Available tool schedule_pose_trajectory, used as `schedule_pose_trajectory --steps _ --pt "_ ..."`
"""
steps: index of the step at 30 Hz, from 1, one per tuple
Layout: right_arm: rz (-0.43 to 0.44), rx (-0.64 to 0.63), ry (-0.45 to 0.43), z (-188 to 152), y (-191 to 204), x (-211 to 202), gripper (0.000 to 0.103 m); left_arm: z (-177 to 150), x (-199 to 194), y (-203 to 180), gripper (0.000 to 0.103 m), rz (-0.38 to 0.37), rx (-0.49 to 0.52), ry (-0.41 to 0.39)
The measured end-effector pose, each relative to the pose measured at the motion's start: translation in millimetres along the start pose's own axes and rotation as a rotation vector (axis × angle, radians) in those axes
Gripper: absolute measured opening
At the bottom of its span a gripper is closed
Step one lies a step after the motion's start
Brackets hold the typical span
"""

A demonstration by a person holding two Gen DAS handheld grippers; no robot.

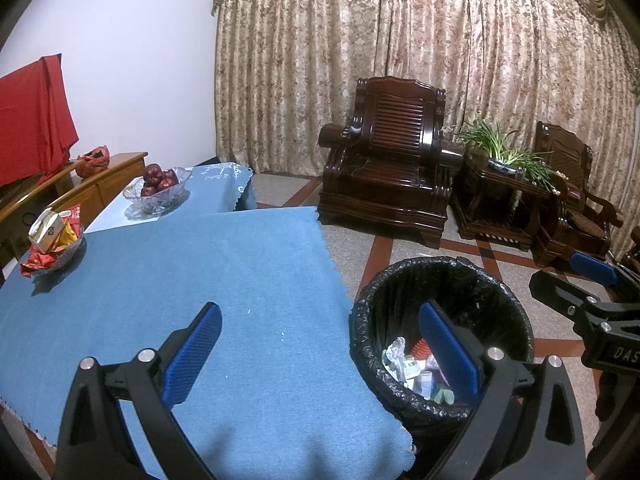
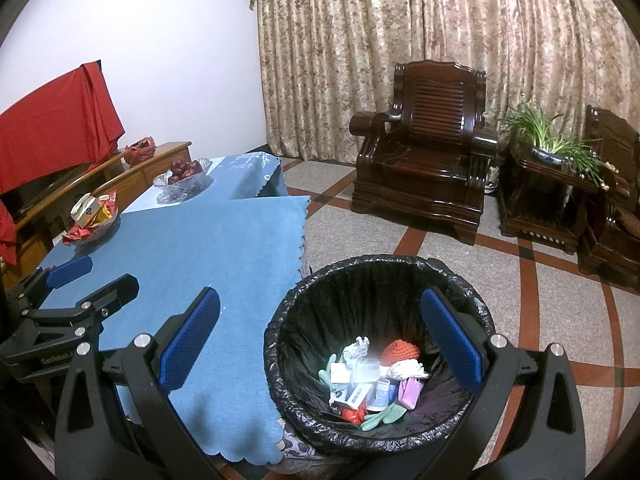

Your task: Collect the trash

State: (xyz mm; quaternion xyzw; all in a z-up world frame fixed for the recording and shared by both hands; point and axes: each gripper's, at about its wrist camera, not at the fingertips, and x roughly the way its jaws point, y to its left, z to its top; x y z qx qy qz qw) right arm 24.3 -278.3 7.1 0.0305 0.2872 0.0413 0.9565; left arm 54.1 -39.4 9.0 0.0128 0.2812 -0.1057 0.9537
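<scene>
A round bin with a black liner [image 1: 400,280] [image 2: 320,280] stands on the floor by the right edge of the blue-clothed table [image 1: 200,280] [image 2: 224,256]. Inside lies mixed trash [image 2: 372,380] [image 1: 404,364]: crumpled paper, small packets, a green glove, an orange netted piece. My left gripper [image 1: 320,356] is open and empty, straddling the table edge and the bin rim. My right gripper [image 2: 324,348] is open and empty above the bin's mouth. In the right wrist view, the left gripper [image 2: 84,276] shows at the left over the cloth; in the left wrist view, the right gripper [image 1: 568,280] shows at the right edge.
A bowl of snack packets [image 1: 52,240] [image 2: 94,216] and a glass bowl of red apples [image 1: 158,186] [image 2: 184,176] sit at the table's far left. Dark wooden armchairs [image 1: 384,176] [image 2: 424,172] and a potted plant [image 1: 504,152] stand before the curtains. Tiled floor lies around the bin.
</scene>
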Motion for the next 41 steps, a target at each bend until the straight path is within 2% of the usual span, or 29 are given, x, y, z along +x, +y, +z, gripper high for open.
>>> schedule_pose_trajectory --steps 30,41 --pt "0.0 0.0 0.008 -7 3 4 0.098 -2 3 3 0.097 0.001 0.001 0.007" --pt "0.0 -0.001 0.01 -8 3 5 0.098 -19 5 0 0.097 0.006 0.001 0.02"
